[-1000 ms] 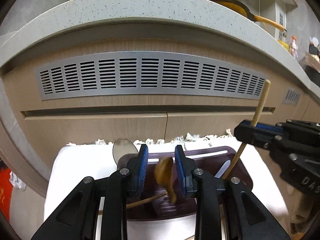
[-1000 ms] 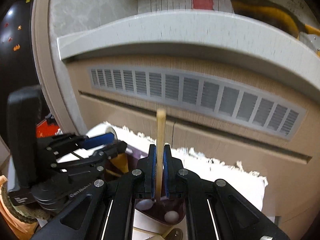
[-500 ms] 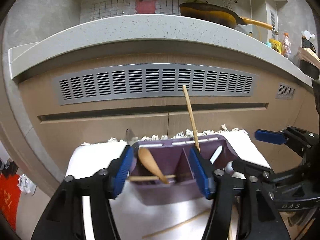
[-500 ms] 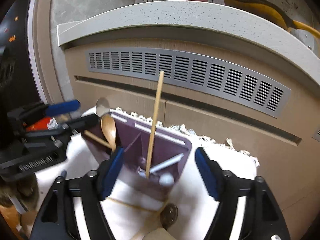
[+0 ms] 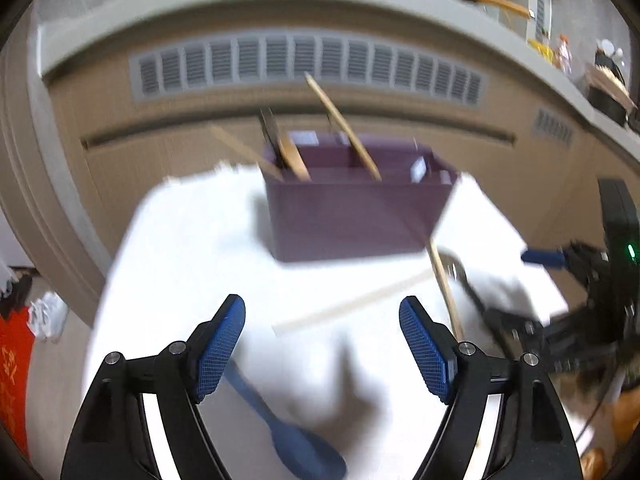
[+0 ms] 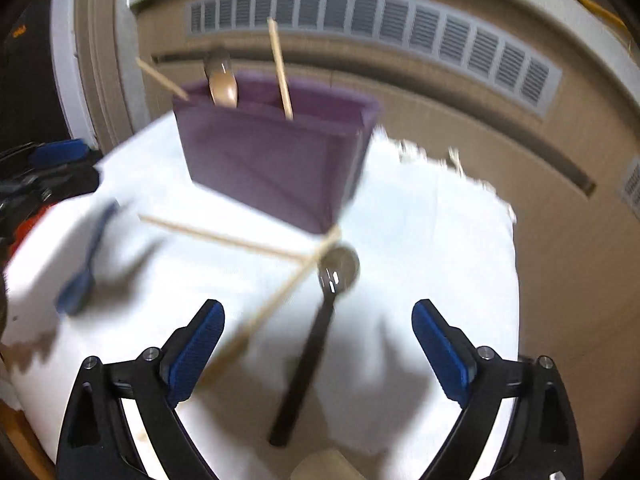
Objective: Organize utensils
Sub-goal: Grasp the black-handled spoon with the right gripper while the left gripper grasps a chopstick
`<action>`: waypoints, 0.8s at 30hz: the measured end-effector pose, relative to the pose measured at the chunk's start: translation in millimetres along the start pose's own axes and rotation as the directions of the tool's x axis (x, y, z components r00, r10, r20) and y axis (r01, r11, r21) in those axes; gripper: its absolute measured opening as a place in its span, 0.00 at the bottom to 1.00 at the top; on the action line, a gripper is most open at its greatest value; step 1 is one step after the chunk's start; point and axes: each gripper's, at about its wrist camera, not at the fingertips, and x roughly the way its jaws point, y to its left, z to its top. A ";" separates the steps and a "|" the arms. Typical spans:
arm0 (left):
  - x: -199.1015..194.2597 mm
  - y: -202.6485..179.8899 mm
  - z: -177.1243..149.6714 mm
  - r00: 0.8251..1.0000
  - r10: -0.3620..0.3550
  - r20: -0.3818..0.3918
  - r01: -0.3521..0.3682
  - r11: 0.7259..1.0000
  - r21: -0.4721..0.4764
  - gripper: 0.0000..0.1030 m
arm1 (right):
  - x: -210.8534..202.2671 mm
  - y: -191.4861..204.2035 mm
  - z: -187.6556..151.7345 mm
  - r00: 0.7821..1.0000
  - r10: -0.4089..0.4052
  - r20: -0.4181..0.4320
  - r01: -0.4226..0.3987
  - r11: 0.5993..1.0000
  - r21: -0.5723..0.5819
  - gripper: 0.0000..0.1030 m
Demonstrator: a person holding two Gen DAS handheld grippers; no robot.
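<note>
In the left wrist view, the left gripper (image 5: 322, 344) is standing released with nothing between its jaws, which have just been opening. It is hovering over the white cloth (image 5: 192, 248), well short of the purple holder (image 5: 352, 220). A blue spoon (image 5: 288, 432) is lying just below the left finger, bowl toward the camera, handle running up and left.

In the right wrist view, the right gripper (image 6: 318, 344) is also gaping empty, having just been opening. A dark-handled spoon (image 6: 316, 344) is lying between its jaws, untouched, long axis running away toward the holder, bowl at the far end. Two chopsticks (image 6: 224, 236) are lying crossed beside it.

Judging from this, a pickup is starting; next comes lowering and closing across each handle.
</note>
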 end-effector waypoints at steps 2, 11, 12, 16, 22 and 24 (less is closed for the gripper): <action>8.0 -5.1 -11.3 0.999 -0.028 -0.039 0.028 1.000 0.008 0.77 | 10.1 -3.2 0.1 0.999 -0.027 -0.029 0.028 1.000 0.007 0.90; 12.5 -2.8 -31.1 0.994 -0.019 -0.104 0.016 0.999 -0.037 0.77 | 53.3 -22.2 22.7 0.998 -0.003 -0.058 0.007 0.997 0.076 0.51; 11.6 -1.5 -32.1 0.994 -0.018 -0.106 0.013 0.999 -0.044 0.77 | 60.3 -24.6 24.2 0.996 0.033 -0.083 -0.025 0.995 0.095 0.41; 12.2 2.0 -33.3 0.993 -0.023 -0.119 0.015 0.998 -0.068 0.78 | 66.9 -28.4 32.9 0.996 0.051 -0.072 -0.044 0.994 0.096 0.34; 21.9 -13.4 -31.3 0.986 -0.043 -0.159 0.033 0.998 -0.060 0.78 | 53.6 -24.7 27.7 0.996 0.069 -0.048 -0.065 0.994 0.085 0.28; 27.0 -23.1 -26.3 0.984 -0.057 -0.167 0.049 0.998 -0.049 0.78 | 44.3 -29.9 24.5 0.998 0.060 -0.030 -0.057 0.993 0.099 0.28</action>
